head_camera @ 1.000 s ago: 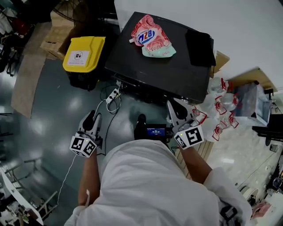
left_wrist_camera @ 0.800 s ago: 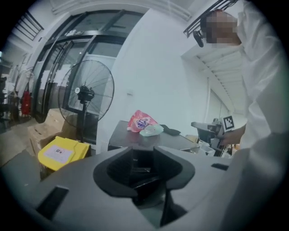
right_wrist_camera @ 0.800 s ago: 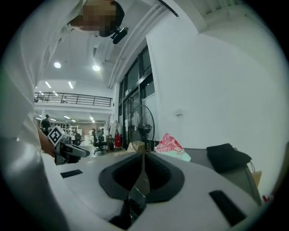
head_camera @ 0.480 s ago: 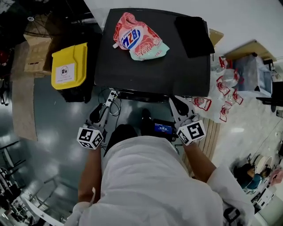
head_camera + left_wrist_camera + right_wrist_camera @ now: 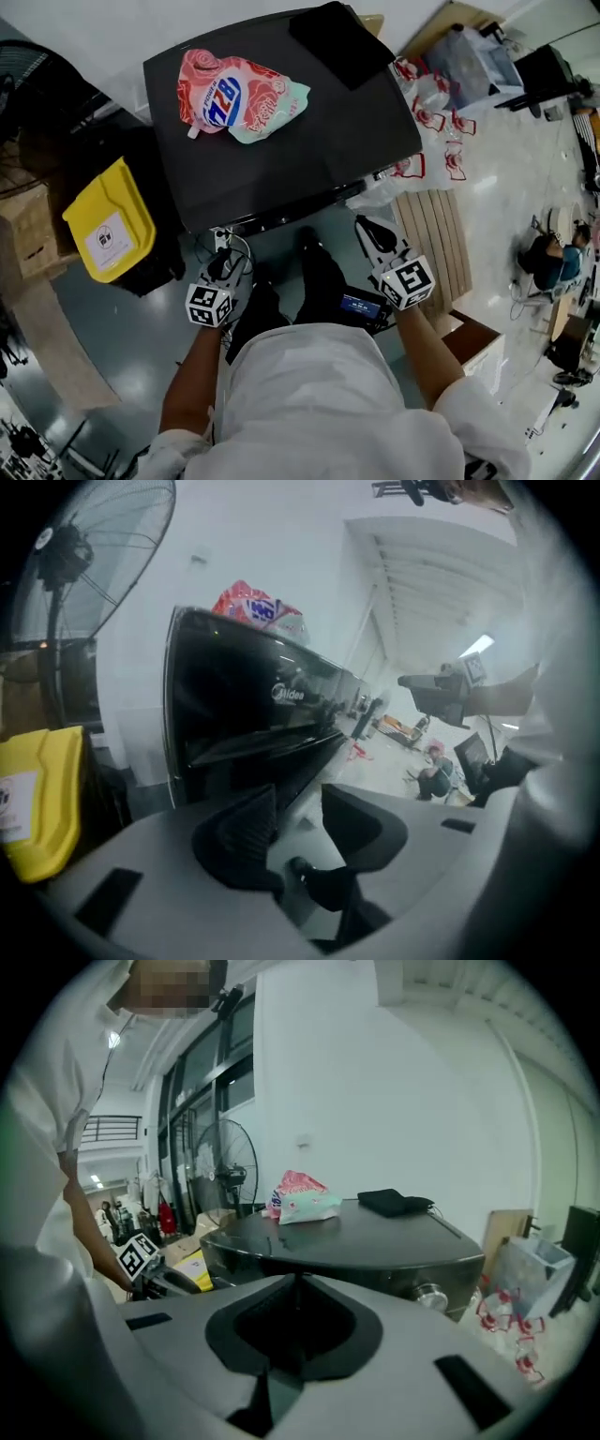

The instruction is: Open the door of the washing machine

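Before the front of the washing machine (image 5: 281, 150), the person holds both tongs low, one at each side of the body. I judge this is because the door is on the front face and not on the top. The head view shows only the black top of the machine; the front is hidden under its near edge.

The left tongs (image 5: 298, 801) are near the machine's front left corner. Their jaws are opening, with nothing between them, and I judge they are being made ready to take the door's edge or handle. Their view shows the dark front from the side, but I cannot make out a handle there.

The right tongs (image 5: 298, 1290) are before the right part of the machine's front. Their jaws are closed together and empty, so this hand seems only to wait. A round knob (image 5: 429, 1295) shows on the front near the machine's right corner.

On the machine's top lie a pink soap pouch (image 5: 239, 94) and a black cloth (image 5: 342, 42). Both are well back from the front edge, so they do not stand in the way of the door. A yellow bin (image 5: 108, 225) stands just left of the machine, and bags with red print (image 5: 427, 112) lie at its right. The door may need free room on one of these sides. The task looks to be at its start: neither tongs touch the machine yet.
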`<state>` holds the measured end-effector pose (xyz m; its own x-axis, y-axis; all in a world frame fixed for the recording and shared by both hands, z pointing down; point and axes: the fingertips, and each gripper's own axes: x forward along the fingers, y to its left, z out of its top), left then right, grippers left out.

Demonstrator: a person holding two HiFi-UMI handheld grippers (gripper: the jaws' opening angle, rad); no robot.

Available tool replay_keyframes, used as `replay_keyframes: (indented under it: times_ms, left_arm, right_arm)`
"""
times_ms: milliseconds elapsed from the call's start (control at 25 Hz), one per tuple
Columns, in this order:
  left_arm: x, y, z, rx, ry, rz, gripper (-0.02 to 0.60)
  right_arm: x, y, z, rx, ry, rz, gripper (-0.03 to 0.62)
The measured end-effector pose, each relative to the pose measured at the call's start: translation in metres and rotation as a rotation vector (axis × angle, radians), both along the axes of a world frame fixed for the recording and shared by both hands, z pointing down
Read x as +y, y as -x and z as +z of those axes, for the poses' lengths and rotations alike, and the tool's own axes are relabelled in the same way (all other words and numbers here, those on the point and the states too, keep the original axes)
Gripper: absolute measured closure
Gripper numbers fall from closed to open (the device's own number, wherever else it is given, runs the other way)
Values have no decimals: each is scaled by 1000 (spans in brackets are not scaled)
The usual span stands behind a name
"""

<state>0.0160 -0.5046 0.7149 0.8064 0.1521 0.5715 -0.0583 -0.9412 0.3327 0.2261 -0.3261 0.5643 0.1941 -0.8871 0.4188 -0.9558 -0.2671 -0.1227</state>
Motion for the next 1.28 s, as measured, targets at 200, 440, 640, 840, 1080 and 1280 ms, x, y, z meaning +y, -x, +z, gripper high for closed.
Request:
replay_keyframes:
  times_ms: [200,440,640,840,1080,1280]
  left_arm:
    - [-2,-10,34,33,-10,135,421]
    - [8,-24,88,0,-30,266,420]
    - [6,-40,129,15,-89,323,420]
    - [9,-46,153,42,-125,382,432]
    - [14,-48,160,42,-156,452,483]
    - [12,-46,159,53,-122,439,485]
  right_arm:
    - [21,44,33,-8,41,100,553]
    - [30,84,97,-82,52,148,553]
    - [26,93,175,-41,131,71,554]
    - [33,93,223,-105,142,89,553]
    - [43,95,242,-121,84,141,553]
    - [51,95,236,-139,70,194,553]
